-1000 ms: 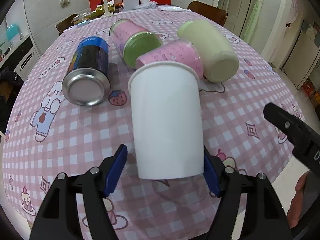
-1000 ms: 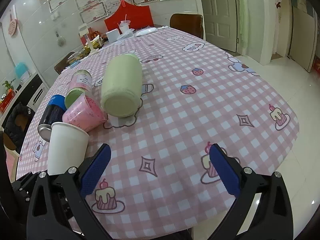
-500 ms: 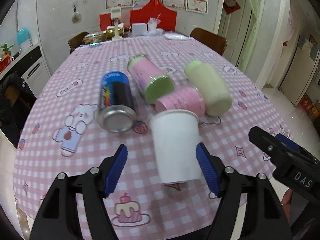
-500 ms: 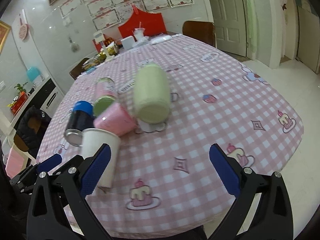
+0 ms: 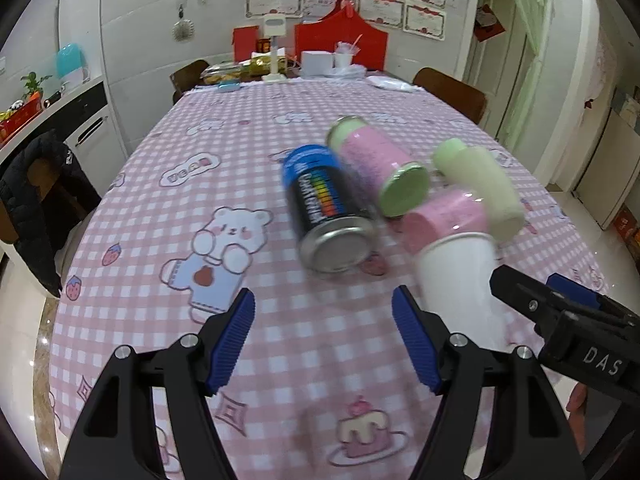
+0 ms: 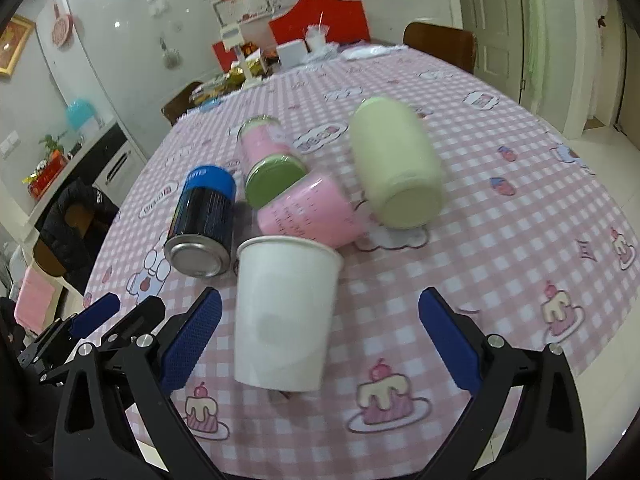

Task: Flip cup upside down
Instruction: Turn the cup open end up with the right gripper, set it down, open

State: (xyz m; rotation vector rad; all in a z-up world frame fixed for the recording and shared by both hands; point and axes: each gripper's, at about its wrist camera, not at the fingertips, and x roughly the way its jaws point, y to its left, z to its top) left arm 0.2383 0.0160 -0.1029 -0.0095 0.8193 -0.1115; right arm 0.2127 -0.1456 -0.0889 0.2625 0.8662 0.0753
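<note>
Fingers of both grippers stand spread and grasp nothing. The cup (image 6: 286,312), white paper with a rolled rim, rests on the counter (image 6: 500,240) between the right gripper's (image 6: 318,330) blue ribbed fingers (image 6: 190,338), nearer the left one and touching neither. Its wider rim points toward the far side and its narrower end toward the near edge; it is blurred, and whether it lies flat or tilts cannot be told. From the left wrist view the cup (image 5: 460,284) sits outside the left gripper (image 5: 322,342), just beyond its right finger (image 5: 414,344), with the right gripper's black arm crossing in front of it.

Close behind the cup's rim lies a pink cup (image 6: 308,212) on its side, seemingly touching it. A black-and-blue can (image 6: 202,220) lies on its side to the cup's left, its metal end toward the near edge. Behind the pink cup lies a pink jar (image 6: 268,160) with a green lid, and to the right a pale green bottle (image 6: 396,172), also on its side.

A pink checked cloth with cartoon bears and cakes covers the counter. Open cloth lies right of the cup toward the right edge, and left of the can toward the left edge. The near edge is close beneath both grippers.
</note>
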